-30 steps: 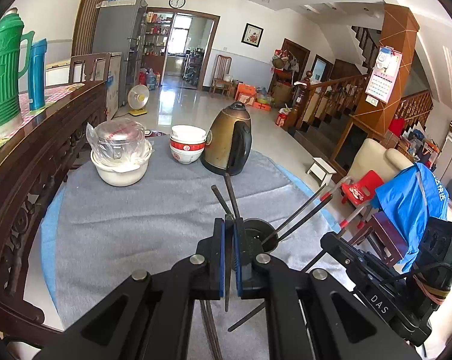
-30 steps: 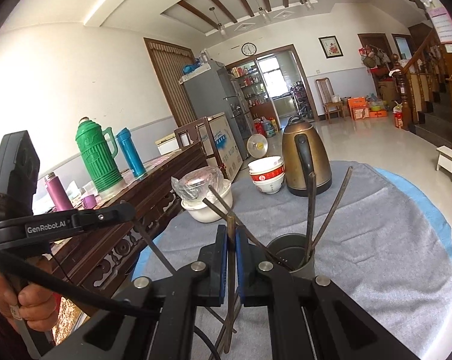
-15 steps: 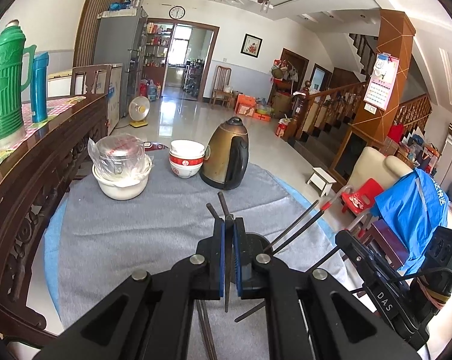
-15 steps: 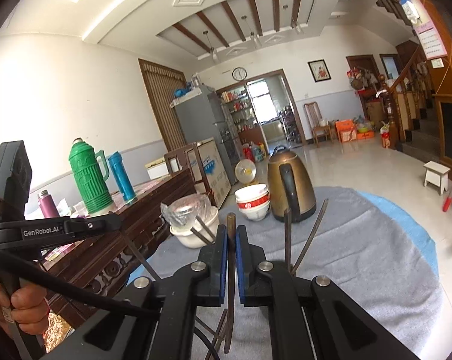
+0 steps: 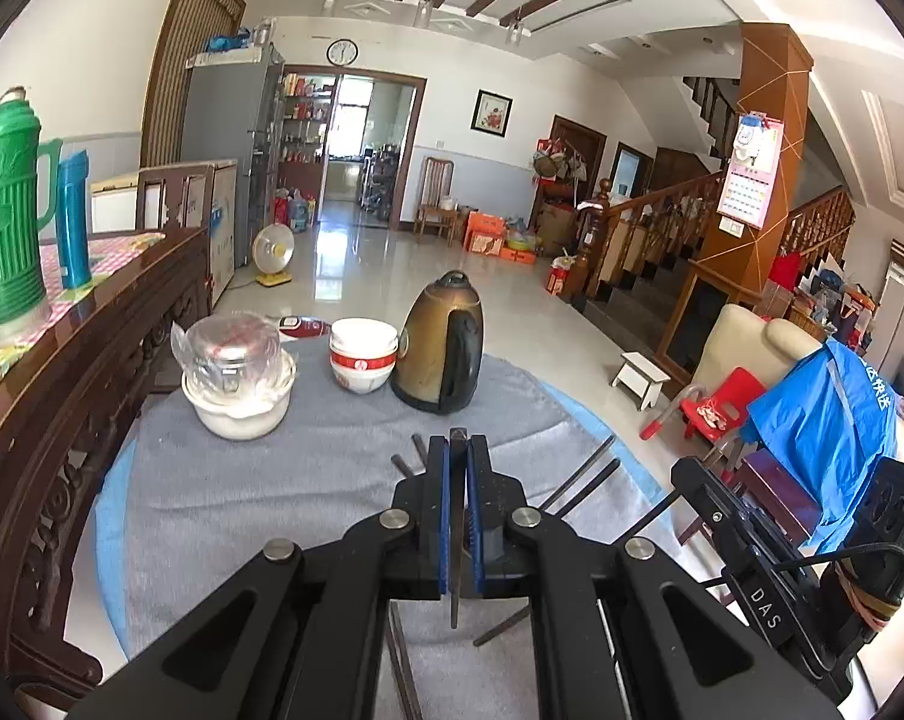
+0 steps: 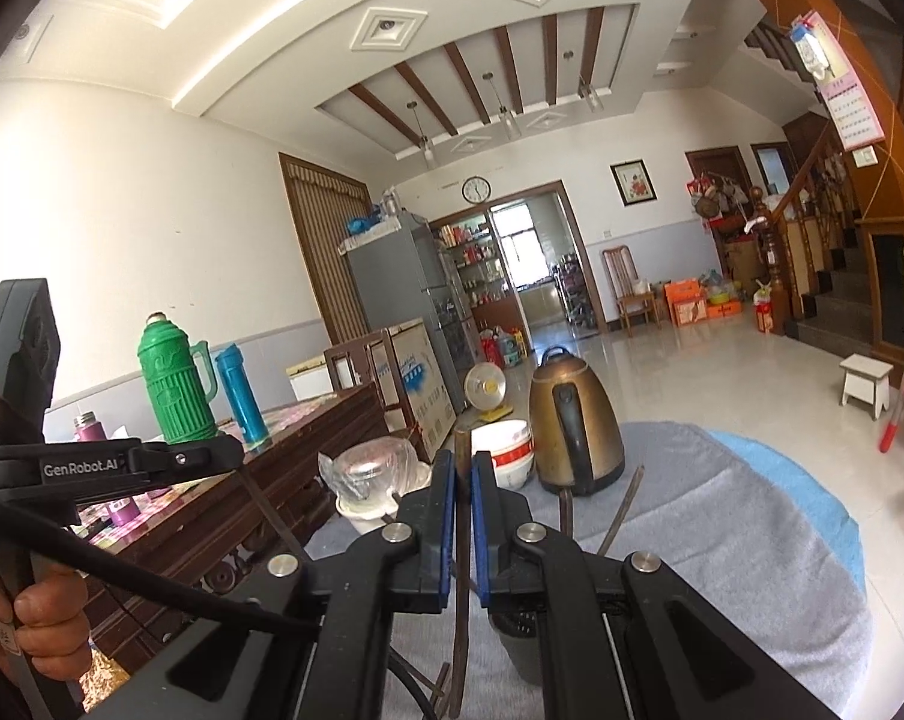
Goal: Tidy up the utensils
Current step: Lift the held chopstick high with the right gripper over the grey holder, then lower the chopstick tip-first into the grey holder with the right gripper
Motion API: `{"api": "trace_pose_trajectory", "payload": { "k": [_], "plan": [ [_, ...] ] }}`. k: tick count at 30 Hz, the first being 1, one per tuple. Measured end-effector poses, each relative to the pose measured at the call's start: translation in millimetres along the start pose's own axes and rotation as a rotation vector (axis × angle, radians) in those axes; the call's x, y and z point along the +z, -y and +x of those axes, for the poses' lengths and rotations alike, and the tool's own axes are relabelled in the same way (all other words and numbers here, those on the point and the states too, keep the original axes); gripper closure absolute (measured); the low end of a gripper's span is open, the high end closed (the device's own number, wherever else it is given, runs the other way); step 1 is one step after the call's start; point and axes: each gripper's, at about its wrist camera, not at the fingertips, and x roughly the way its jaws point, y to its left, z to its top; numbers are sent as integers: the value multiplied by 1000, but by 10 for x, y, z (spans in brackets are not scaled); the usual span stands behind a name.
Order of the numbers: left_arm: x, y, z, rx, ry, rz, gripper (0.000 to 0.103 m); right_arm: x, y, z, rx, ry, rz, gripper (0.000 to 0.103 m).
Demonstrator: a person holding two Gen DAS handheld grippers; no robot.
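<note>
My left gripper (image 5: 457, 450) is shut on a dark chopstick (image 5: 455, 594) held upright between its blue pads, above the grey cloth. Other dark chopsticks (image 5: 578, 480) stick out to its right. My right gripper (image 6: 463, 468) is shut on a brown chopstick (image 6: 463, 600), also upright. Below it stands a dark utensil cup (image 6: 524, 648), mostly hidden by the gripper, with two chopsticks (image 6: 623, 510) leaning out of it. The other gripper's body shows in each view, at the right of the left wrist view (image 5: 752, 558) and at the left of the right wrist view (image 6: 92, 468).
On the grey cloth (image 5: 242, 498) stand a bronze kettle (image 5: 443, 348), stacked red-and-white bowls (image 5: 363, 354) and a white bowl holding a plastic-wrapped pot (image 5: 236, 372). A dark wooden sideboard (image 5: 62, 372) with green (image 5: 5, 210) and blue flasks runs along the left.
Both grippers have risen with their chopsticks still held. The cup and table sit lower in both views, and more of the ceiling shows in the right wrist view.
</note>
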Motion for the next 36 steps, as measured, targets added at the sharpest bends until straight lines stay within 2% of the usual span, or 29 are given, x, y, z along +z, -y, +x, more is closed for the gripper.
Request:
{"api": "trace_pose_trajectory", "payload": {
  "k": [7,17,23,32,36],
  "plan": [
    [121,122,-90,-2,44,28,98,132,-11,-61,-1,41,-14,97],
    [255,194,-46,-5,72,35,98,243,33,23,-8,49,-17,97],
    [340,215,48,-11,90,21,98,338,37,204,-40,81,-42,97],
    [376,247,288,-21,185,4,98,381,42,543,-128,155,-82,97],
    [292,213,513,-16,168,-19,98,294,28,712,-145,122,-93,97]
  ]
}}
